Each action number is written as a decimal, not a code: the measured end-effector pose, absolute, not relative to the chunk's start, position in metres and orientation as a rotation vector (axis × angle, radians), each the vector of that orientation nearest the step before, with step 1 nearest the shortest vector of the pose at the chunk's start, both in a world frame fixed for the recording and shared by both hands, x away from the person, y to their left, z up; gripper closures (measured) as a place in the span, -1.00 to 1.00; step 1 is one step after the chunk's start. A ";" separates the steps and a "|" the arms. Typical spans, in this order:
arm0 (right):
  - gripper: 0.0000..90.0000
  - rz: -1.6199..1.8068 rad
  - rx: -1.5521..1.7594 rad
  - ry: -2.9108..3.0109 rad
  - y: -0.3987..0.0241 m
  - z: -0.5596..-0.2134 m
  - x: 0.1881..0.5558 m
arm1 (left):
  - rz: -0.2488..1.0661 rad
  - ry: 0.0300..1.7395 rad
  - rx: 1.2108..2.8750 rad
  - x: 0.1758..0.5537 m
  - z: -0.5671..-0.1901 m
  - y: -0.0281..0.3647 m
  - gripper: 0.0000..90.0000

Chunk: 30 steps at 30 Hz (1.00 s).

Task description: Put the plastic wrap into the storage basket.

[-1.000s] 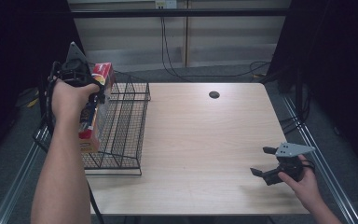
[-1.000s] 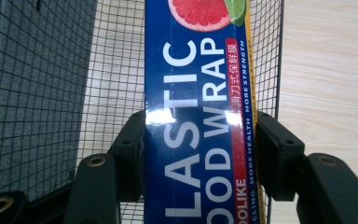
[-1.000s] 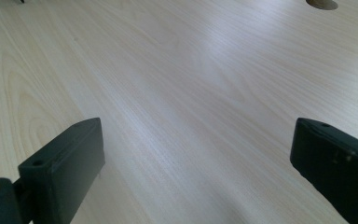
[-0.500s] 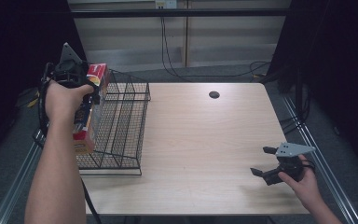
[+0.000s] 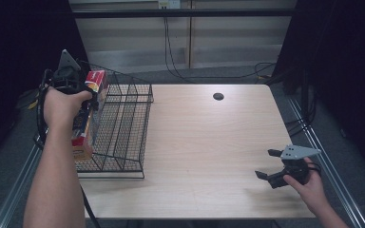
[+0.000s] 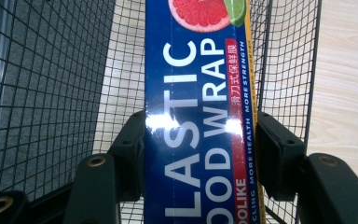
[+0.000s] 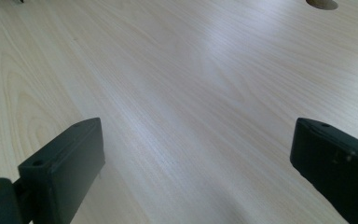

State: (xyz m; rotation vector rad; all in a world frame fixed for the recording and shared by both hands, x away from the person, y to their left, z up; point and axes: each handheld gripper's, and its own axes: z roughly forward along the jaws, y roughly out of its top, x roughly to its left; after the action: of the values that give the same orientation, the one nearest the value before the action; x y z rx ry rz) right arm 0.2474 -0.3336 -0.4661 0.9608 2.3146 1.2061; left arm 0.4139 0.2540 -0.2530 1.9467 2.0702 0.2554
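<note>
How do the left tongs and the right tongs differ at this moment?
The left tongs are shut on the wrap box; the right tongs are open and hold nothing. The left tongs are raised over the wire basket; the right tongs sit low at the table. Both have black jaws.

A pale wooden table stands on grey floor, dark curtains flanking a light back wall.

- The pale wood table lies right under my right gripper.
- A round dark hole sits in the tabletop, well away from that gripper, near the far edge.
- Black cables trail over the grey floor beyond the table.
- A metal rail runs just beside the gripper, off the table's edge.
</note>
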 end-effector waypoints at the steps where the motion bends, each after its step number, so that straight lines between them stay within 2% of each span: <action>1: -0.94 1.203 0.961 2.314 -0.334 -0.466 0.247 | 0.254 2.068 1.955 0.414 -0.254 0.255 -0.02; 30: -0.94 1.209 0.956 2.315 -0.332 -0.466 0.247 | 0.248 2.136 1.935 0.414 -0.276 0.269 -0.03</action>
State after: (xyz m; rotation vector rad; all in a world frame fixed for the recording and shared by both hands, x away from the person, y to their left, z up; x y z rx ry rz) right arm 0.2474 -0.3323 -0.4664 0.9564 2.3147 1.2085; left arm 0.4143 0.2689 -0.2762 1.9348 2.1358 0.2477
